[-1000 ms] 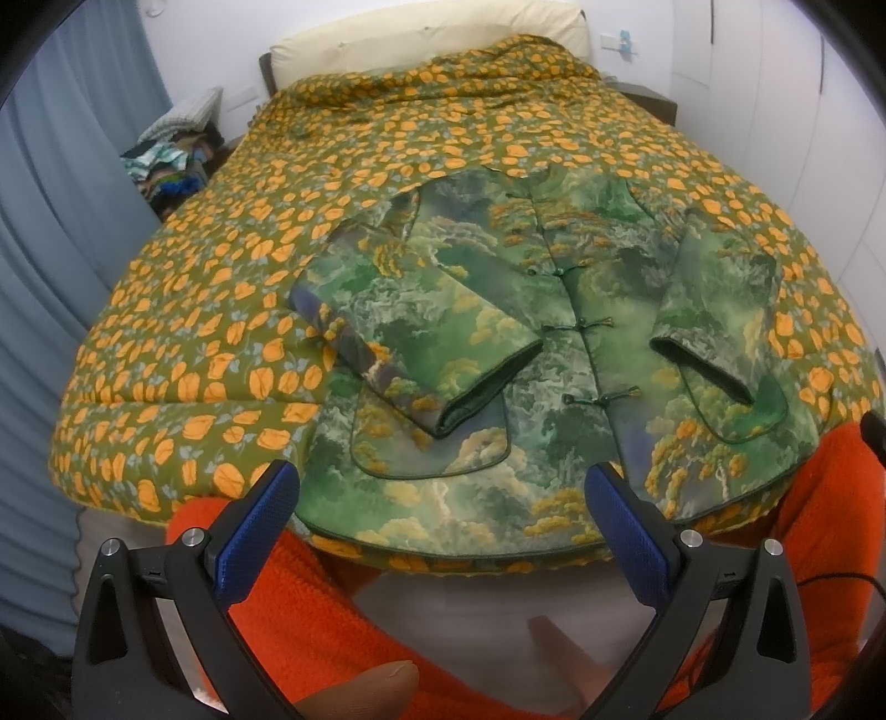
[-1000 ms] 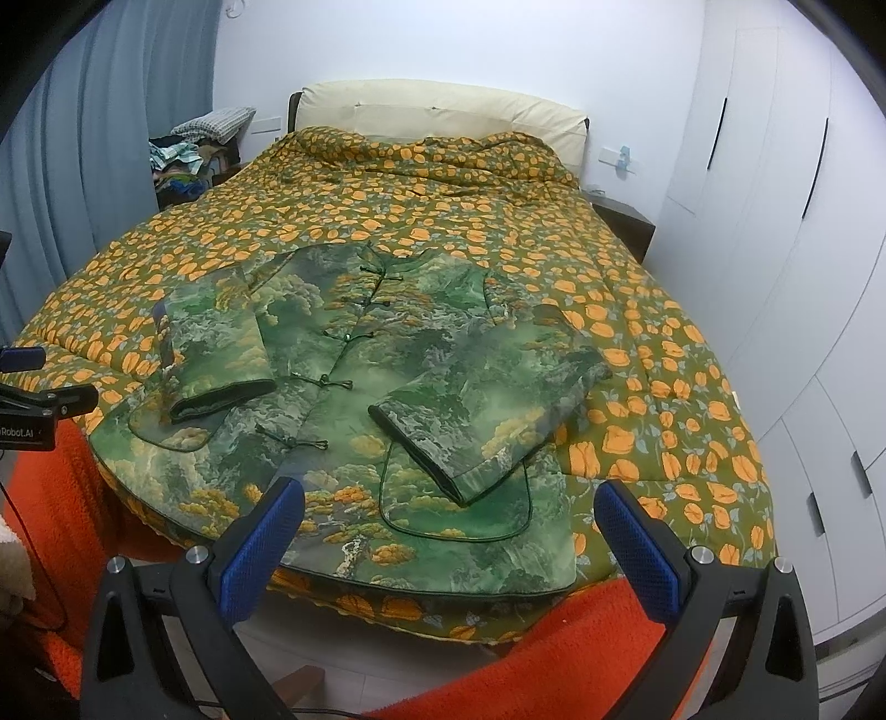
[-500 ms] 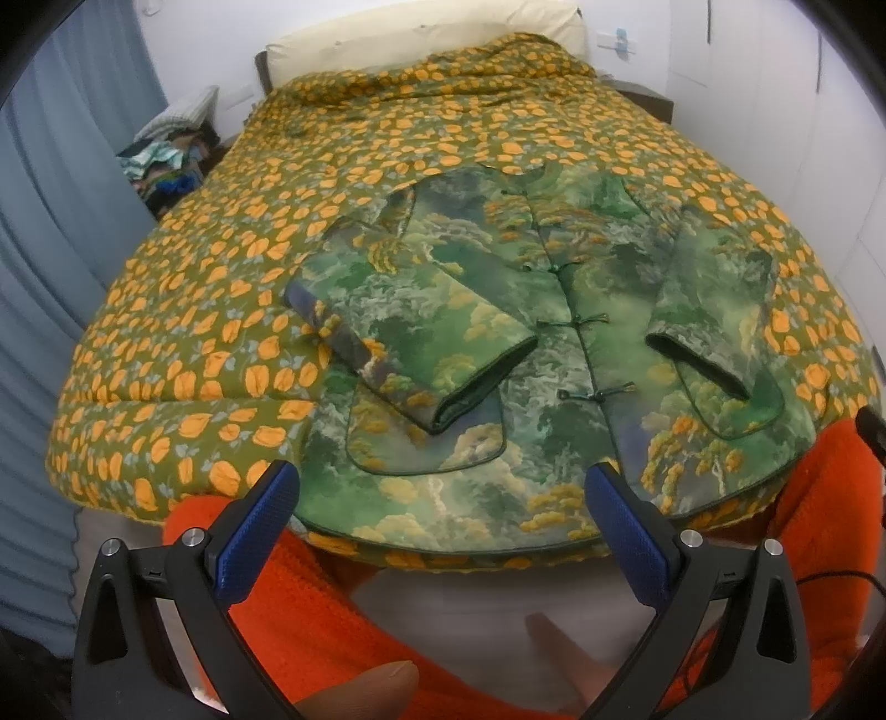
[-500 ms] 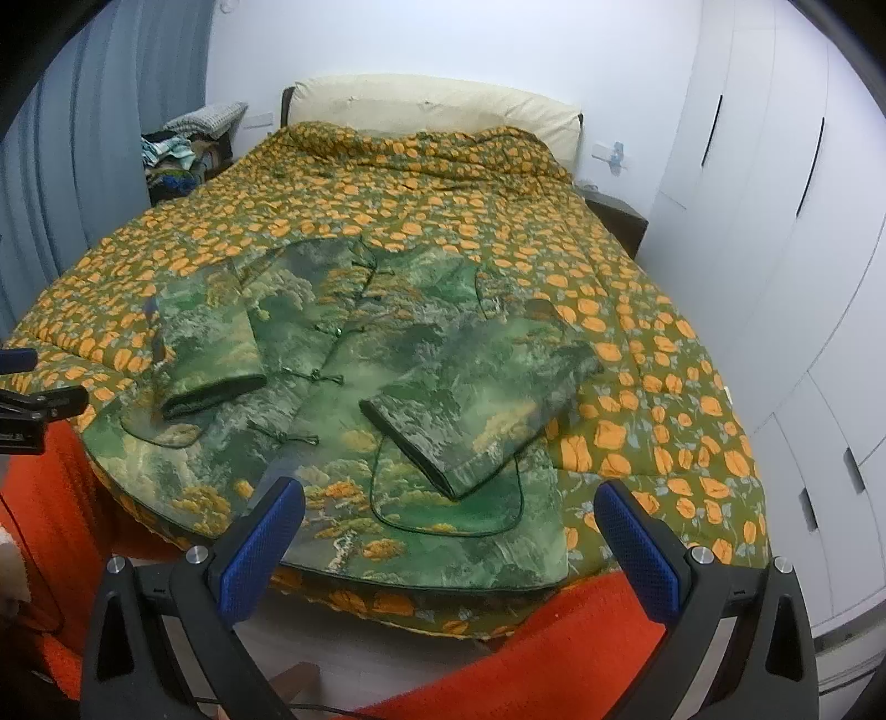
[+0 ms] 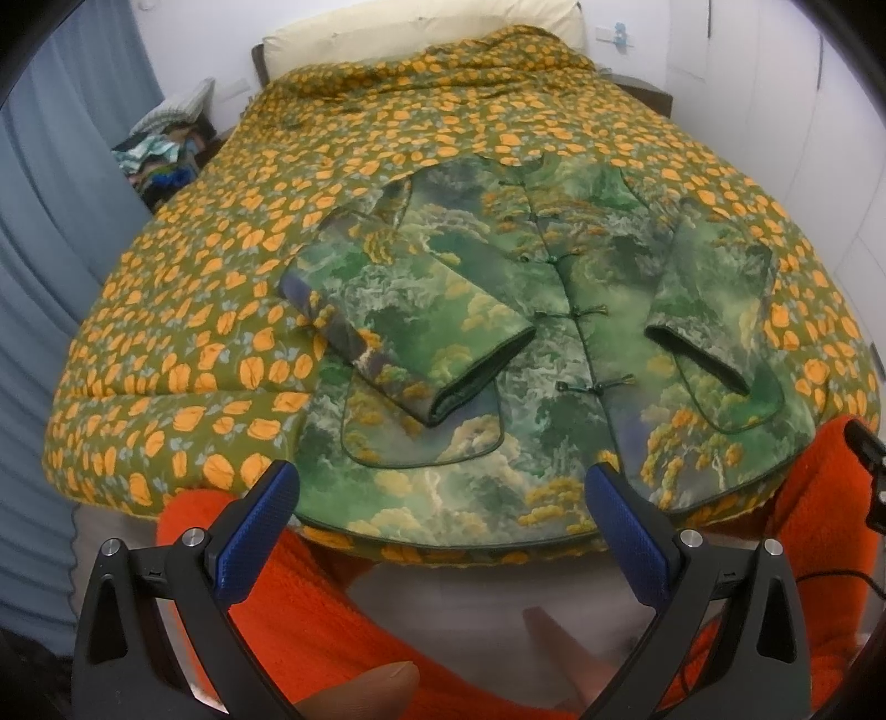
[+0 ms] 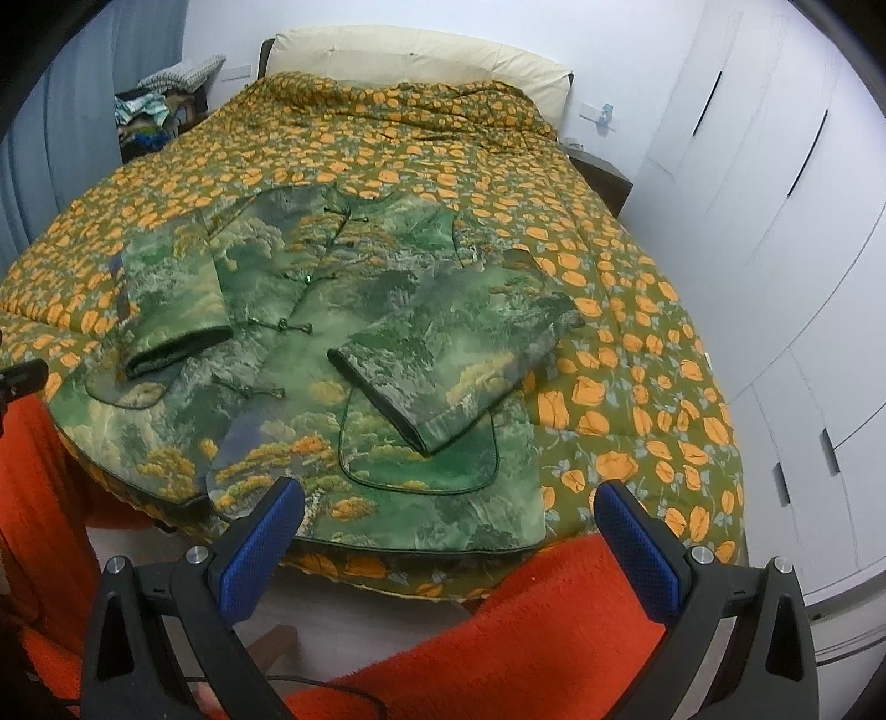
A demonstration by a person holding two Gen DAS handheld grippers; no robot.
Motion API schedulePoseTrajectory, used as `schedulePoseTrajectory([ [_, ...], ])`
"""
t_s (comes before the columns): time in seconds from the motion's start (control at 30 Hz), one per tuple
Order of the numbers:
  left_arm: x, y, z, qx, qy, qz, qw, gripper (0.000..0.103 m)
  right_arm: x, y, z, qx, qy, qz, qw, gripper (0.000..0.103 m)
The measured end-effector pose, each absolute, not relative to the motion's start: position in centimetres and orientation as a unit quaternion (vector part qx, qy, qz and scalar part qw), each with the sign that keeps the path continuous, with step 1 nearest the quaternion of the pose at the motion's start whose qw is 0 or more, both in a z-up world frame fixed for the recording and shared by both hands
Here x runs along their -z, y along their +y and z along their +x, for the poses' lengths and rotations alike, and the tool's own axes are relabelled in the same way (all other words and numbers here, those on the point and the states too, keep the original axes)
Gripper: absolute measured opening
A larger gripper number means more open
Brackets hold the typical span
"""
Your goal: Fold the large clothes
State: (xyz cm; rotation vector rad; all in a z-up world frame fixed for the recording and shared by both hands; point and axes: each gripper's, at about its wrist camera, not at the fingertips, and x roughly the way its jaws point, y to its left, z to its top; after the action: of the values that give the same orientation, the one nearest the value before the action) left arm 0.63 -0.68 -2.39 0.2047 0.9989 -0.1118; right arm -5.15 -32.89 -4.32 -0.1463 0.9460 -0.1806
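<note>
A green landscape-print jacket point(image 5: 554, 343) with knot buttons lies flat, front up, at the foot of the bed; it also shows in the right wrist view point(image 6: 332, 354). Both sleeves are folded in over the body: one sleeve point(image 5: 410, 332) on the left, the other sleeve point(image 6: 454, 360) on the right. My left gripper point(image 5: 443, 498) is open and empty, held back from the jacket's hem. My right gripper point(image 6: 448, 515) is open and empty, just short of the hem near its right corner.
The bed carries an orange-flowered green quilt point(image 5: 221, 288) and a cream pillow point(image 6: 421, 50) at the head. Orange fabric point(image 6: 526, 626) hangs below the foot edge. White wardrobe doors point(image 6: 775, 221) stand on the right. A pile of clothes point(image 5: 160, 149) and blue curtains are on the left.
Both grippers have moved slightly nearer the jacket's hem, and the right wrist view has shifted a little. The jacket has not moved. Both grippers stay open.
</note>
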Motion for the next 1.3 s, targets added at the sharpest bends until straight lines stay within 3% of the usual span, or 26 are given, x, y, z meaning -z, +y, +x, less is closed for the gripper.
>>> schedulePoseTrajectory([
  [1.3, 3.4, -0.8, 0.5, 0.057, 0.493, 0.094, 0.863, 0.103, 6.6, -33.8, -4.8, 0.095, 0.497, -0.038, 0.862, 0.103],
])
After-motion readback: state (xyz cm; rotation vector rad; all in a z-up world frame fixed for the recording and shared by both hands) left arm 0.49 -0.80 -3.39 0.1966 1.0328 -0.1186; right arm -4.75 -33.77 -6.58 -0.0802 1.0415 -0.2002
